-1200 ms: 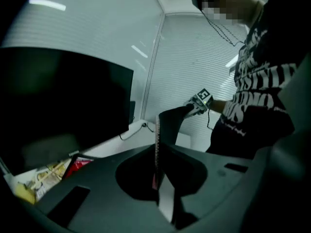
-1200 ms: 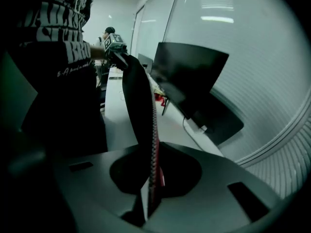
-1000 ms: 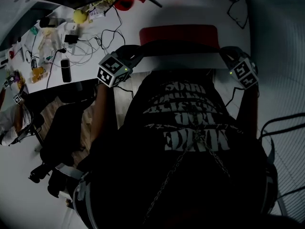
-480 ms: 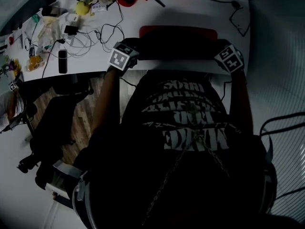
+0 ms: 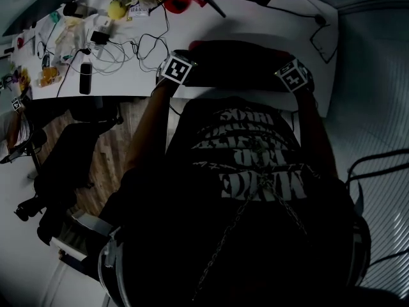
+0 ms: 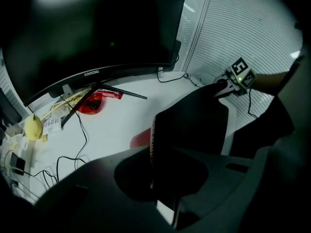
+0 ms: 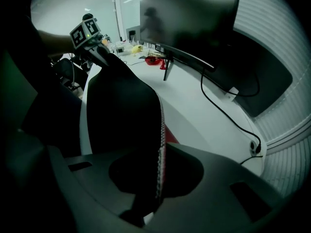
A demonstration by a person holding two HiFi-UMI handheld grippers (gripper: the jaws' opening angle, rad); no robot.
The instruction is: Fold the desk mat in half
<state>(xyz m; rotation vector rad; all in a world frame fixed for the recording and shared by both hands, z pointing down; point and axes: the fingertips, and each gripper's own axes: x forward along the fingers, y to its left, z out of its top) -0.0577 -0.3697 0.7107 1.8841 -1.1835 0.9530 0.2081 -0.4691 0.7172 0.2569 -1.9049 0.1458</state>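
The desk mat point(image 5: 236, 62), red on top and black underneath, lies on the white desk point(image 5: 255, 18) with its near edge lifted and carried over toward the back. Only a red sliver point(image 5: 193, 45) shows. My left gripper point(image 5: 182, 61) pinches the mat's left corner, and the stitched edge point(image 6: 151, 144) runs between the jaws of the left gripper point(image 6: 153, 178). My right gripper point(image 5: 289, 69) pinches the other corner, whose edge point(image 7: 160, 149) stands in the right gripper point(image 7: 158, 178). Both pairs of jaws are opening slightly with the mat between them.
A curved monitor point(image 6: 97, 28) stands at the back of the desk on splayed legs point(image 6: 104, 89), with a red object point(image 5: 177, 2) under it. Tangled cables point(image 5: 128, 50), a black handset point(image 5: 84, 78) and small clutter fill the left end. An office chair point(image 5: 64, 165) stands left.
Both grippers moved away from the body toward the back of the desk, carrying the mat's near edge over. The black underside now covers nearly all of the red top.
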